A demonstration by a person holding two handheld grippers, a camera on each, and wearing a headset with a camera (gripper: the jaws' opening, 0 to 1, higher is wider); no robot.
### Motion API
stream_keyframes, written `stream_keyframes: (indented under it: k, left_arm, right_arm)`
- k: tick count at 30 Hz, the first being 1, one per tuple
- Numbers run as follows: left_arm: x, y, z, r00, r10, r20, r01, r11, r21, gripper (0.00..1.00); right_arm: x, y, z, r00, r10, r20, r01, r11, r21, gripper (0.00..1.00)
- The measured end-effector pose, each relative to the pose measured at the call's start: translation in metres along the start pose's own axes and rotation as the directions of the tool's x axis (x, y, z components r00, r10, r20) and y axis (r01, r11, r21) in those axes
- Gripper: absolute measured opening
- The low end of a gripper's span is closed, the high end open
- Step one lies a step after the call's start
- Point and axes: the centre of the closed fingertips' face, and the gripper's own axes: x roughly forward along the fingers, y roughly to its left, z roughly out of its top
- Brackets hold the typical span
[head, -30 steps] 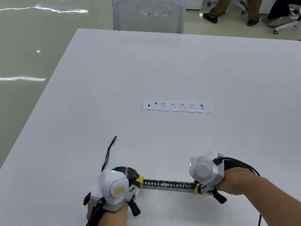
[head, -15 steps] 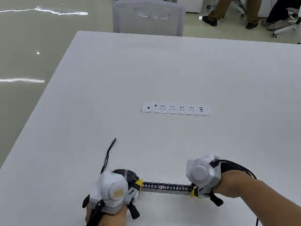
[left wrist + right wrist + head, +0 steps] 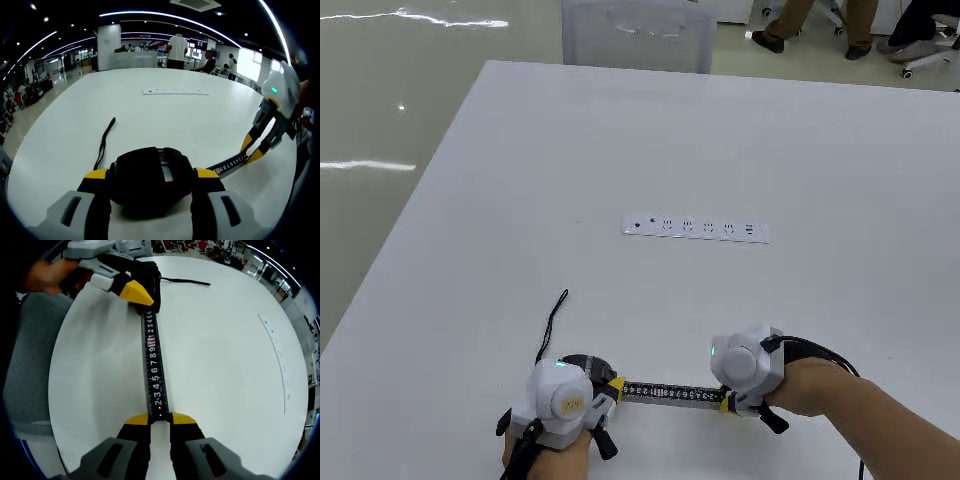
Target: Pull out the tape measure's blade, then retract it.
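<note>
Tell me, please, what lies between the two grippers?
The tape measure's blade spans that stretch, left gripper to right gripper, plainest in the right gripper view.

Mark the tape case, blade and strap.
case (image 3: 150,175): left gripper view, top of black housing.
blade (image 3: 153,365): right gripper view, mid-length, on the numerals.
strap (image 3: 103,144): left gripper view, middle of the cord.

Both grippers closed, low, tips facing each other.
Left gripper (image 3: 151,173) clamps tape case (image 3: 150,187); right gripper (image 3: 160,418) pinches blade (image 3: 152,360) end; right forearm (image 3: 880,425) angled in.

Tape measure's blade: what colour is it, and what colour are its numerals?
Black blade with white numerals; clearest in the right gripper view.
</note>
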Motion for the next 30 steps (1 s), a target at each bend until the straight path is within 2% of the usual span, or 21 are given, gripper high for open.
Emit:
stream_keyframes:
  k: [30]
  left_arm:
    - [0.001, 0.0, -0.003, 1.0, -0.006, 0.001, 0.006, 1.0, -0.004, 0.61]
  right_arm:
    - [0.005, 0.004, 0.018, 0.9994, 0.006, 0.033, -0.006, 1.0, 0.002, 0.13]
